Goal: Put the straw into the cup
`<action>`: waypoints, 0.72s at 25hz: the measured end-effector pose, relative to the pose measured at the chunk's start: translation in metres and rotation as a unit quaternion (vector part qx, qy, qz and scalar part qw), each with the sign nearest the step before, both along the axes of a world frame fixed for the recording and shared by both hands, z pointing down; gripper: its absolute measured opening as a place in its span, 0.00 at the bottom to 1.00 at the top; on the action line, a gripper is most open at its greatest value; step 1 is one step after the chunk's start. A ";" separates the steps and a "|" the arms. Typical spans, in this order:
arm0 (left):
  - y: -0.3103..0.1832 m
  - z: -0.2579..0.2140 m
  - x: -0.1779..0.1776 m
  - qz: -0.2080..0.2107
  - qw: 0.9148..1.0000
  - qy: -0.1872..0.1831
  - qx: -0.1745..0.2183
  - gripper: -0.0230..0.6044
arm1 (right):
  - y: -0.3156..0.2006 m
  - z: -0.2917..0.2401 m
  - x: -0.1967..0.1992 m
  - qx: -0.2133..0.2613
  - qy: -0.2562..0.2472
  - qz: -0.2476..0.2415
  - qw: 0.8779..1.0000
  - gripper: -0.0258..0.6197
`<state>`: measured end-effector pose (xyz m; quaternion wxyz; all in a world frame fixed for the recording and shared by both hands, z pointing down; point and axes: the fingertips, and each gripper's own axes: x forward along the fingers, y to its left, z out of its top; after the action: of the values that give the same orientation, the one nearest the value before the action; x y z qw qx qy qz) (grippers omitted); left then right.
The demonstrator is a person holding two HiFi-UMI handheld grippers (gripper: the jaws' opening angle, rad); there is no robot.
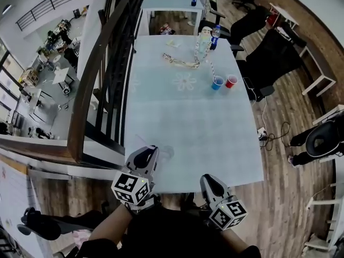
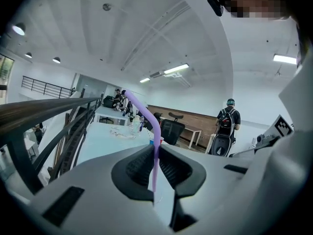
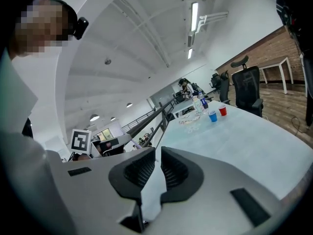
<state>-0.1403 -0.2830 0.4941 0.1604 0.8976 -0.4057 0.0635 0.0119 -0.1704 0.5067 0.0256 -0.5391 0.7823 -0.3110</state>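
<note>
Left gripper view: the left gripper (image 2: 156,148) pinches a purple bendy straw (image 2: 157,131) low on its stem, well apart from the blue cup (image 1: 217,83). Light, thin and easily crushed, it likely wants a gentle mid-stem hold. The right gripper (image 3: 157,152) has its jaws a slit apart, empty

Long pale-blue table top (image 1: 188,122): smooth, faint shine. Thin purple bendy straw (image 2: 157,133): smooth plastic. Left gripper (image 1: 145,152): grey matt plastic shell; black ribbed pads (image 2: 139,169) rough. Brown plank floor (image 1: 290,198): wood, soft gloss.
</note>
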 end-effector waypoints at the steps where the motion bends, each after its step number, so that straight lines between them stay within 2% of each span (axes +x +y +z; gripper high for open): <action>1: -0.003 0.007 0.003 0.004 1.000 -0.006 -0.004 0.11 | 0.000 0.000 0.001 0.000 0.000 0.004 1.000 0.13; 7: -0.014 0.053 0.015 0.029 0.998 -0.039 -0.040 0.11 | 0.003 0.001 0.007 -0.004 0.004 0.020 1.000 0.13; 18: -0.015 0.109 0.033 0.049 0.992 -0.085 -0.080 0.11 | 0.005 0.003 0.013 -0.007 0.007 0.024 1.000 0.13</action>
<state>-0.1077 -0.2984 0.6035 0.1939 0.8919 -0.3671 0.1794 0.0253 -0.1652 0.5095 0.0232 -0.5604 0.7668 -0.3121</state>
